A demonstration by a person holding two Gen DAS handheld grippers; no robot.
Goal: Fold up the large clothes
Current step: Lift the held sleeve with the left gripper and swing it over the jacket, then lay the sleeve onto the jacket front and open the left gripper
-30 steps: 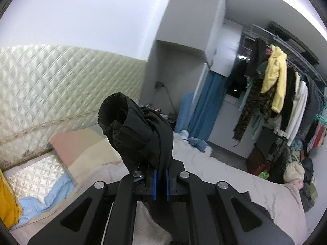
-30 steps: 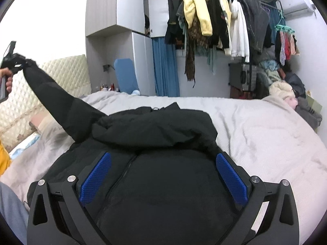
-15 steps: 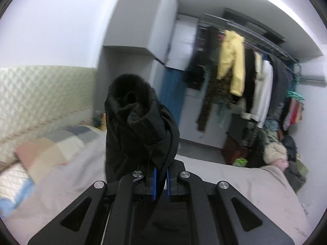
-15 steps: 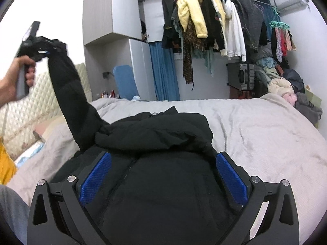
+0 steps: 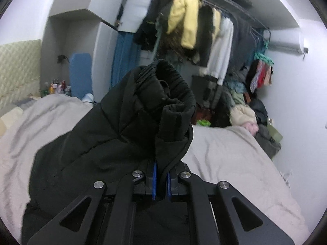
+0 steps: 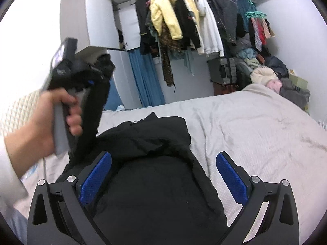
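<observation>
My left gripper (image 5: 160, 180) pinches black jacket (image 6: 155, 183) sleeve cuff (image 5: 163, 94), lifted above the bed (image 6: 255, 126). My right gripper (image 6: 163, 177) hovers wide open, empty, over jacket body.

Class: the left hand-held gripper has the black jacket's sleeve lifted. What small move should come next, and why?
Probably carry the sleeve across and lower it onto the jacket body. The left hand-held gripper is clamped on the cuff, held above the bed; the right hand-held gripper is open.
</observation>
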